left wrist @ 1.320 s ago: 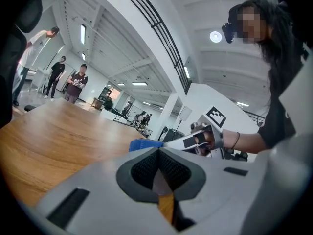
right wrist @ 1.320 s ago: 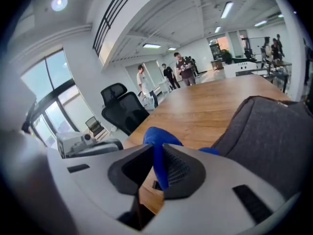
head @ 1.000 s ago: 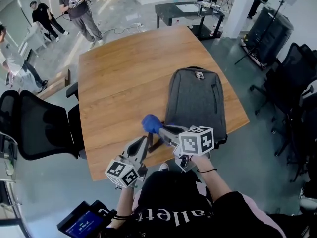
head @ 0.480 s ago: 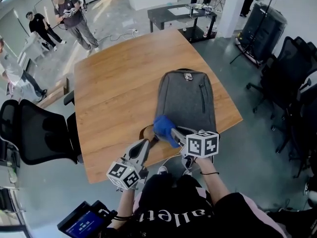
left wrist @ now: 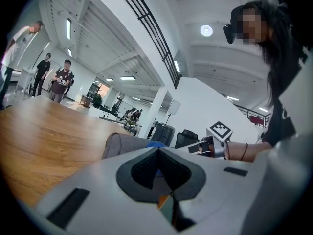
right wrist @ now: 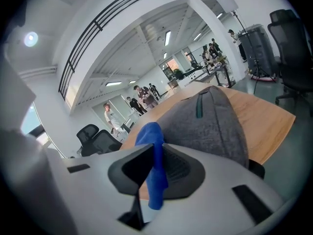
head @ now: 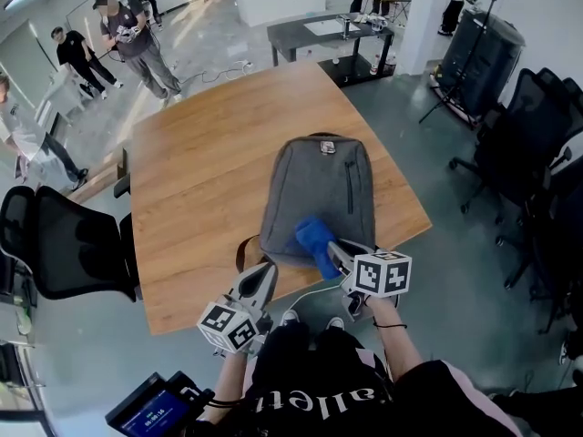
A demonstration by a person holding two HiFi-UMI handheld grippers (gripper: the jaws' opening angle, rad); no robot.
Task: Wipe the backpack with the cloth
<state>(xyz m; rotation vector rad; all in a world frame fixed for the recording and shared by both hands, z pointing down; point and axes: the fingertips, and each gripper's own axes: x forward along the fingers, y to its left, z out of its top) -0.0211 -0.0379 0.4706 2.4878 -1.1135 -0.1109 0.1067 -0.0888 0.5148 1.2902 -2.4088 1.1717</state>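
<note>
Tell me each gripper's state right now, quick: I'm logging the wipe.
Left gripper: shut, nothing between its jaws.
Right gripper: shut on the blue cloth.

Wooden table [head: 209, 171], black chairs [head: 68, 244], grey floor [head: 455, 244].

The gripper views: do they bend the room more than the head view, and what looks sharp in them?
Left gripper view: strong fisheye, black corners. Right gripper view: same fisheye; the blue cloth and the grey fabric backpack look sharp. Head view: milder bending, glare on the floor.
</note>
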